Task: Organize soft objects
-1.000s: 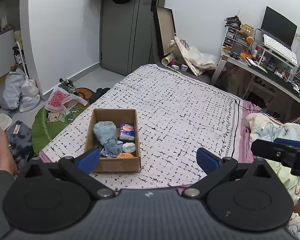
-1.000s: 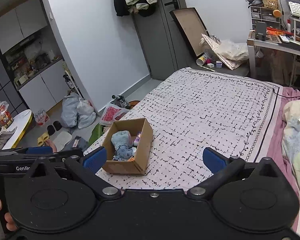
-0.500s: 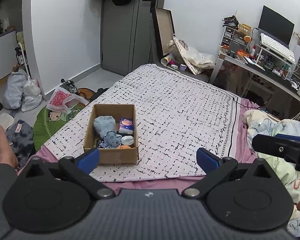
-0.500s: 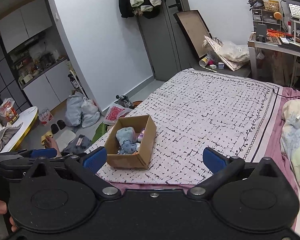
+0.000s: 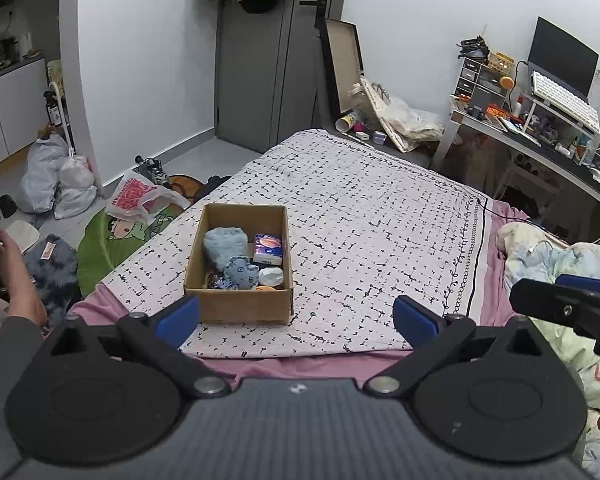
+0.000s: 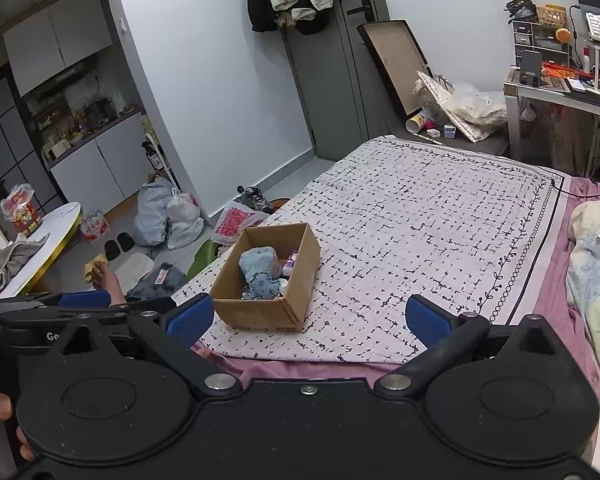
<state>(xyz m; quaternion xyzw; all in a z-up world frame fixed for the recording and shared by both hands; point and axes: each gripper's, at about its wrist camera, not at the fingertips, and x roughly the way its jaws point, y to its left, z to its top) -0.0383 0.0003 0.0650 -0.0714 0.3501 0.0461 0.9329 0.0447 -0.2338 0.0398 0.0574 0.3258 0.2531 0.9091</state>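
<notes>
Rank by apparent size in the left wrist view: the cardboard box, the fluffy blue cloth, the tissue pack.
1. cardboard box
2. fluffy blue cloth
3. tissue pack
All three sit together, so nearness hardly affects this order.

The bed cover [image 5: 380, 216] is white with little black marks all over and a black curly line along its edge. Under it is a pink sheet [image 5: 284, 364]. On the cover sits a brown box [image 5: 240, 304]. In the box are a light blue fluffy thing [image 5: 224, 242], a blue toy with dark spots [image 5: 242, 272], a purple and orange packet [image 5: 267, 249], a white ball [image 5: 271, 276] and a bit of something orange [image 5: 265, 289]. Left of the box, on the floor, lie a green mat [image 5: 104, 248] and a red and white bag [image 5: 134, 198]. Each tool [image 5: 296, 316] [image 6: 310, 318] is black with blue pads [image 5: 178, 318].
</notes>
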